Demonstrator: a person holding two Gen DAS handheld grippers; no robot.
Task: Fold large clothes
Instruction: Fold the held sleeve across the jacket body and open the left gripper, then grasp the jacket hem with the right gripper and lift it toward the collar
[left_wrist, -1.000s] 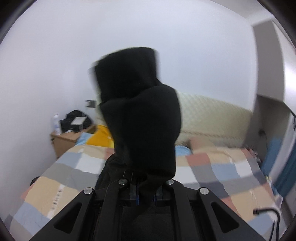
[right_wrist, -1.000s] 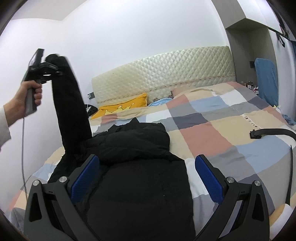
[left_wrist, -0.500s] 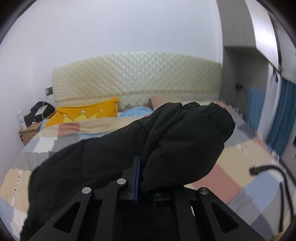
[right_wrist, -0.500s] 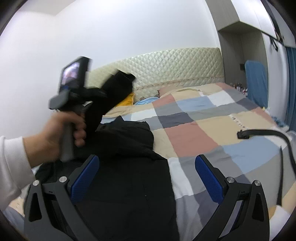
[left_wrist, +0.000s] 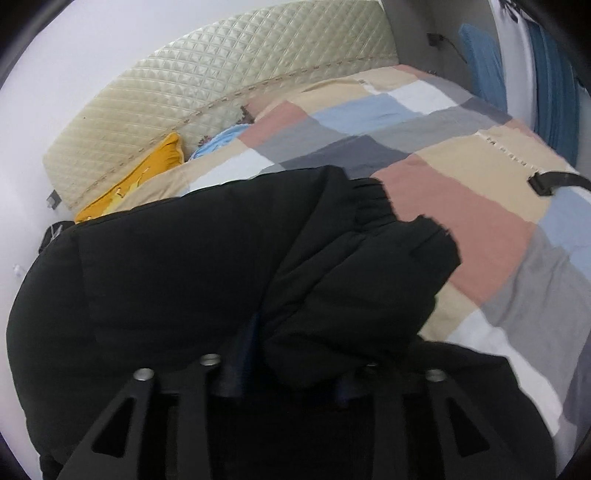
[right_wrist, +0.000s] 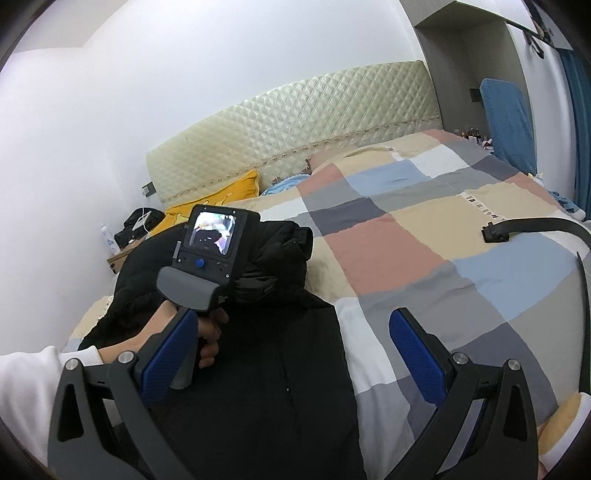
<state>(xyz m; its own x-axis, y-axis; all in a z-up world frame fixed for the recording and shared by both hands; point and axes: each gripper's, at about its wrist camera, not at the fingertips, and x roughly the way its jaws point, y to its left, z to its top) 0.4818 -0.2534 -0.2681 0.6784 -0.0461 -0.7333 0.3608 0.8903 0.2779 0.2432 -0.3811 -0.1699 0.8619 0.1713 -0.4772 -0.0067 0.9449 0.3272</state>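
A black padded jacket (right_wrist: 258, 376) lies spread on the checked bedspread (right_wrist: 424, 229). My left gripper (left_wrist: 295, 354) is shut on the jacket's sleeve (left_wrist: 369, 288) and holds it low over the jacket body (left_wrist: 155, 288), the cuff pointing right. In the right wrist view the left gripper (right_wrist: 255, 273) sits over the jacket's upper part, sleeve bunched beyond it. My right gripper (right_wrist: 291, 350) is open and empty, above the jacket's lower half, its blue pads (right_wrist: 413, 354) wide apart.
A yellow pillow (right_wrist: 221, 195) and a blue pillow (right_wrist: 284, 184) lie by the quilted headboard (right_wrist: 295, 122). A black strap (right_wrist: 535, 225) lies on the bed's right side. A bedside table (right_wrist: 118, 258) with clutter stands at the left wall.
My left gripper has swung the sleeve from high in the air down and to the right, across the jacket body. The right gripper has stayed open and nearly still.
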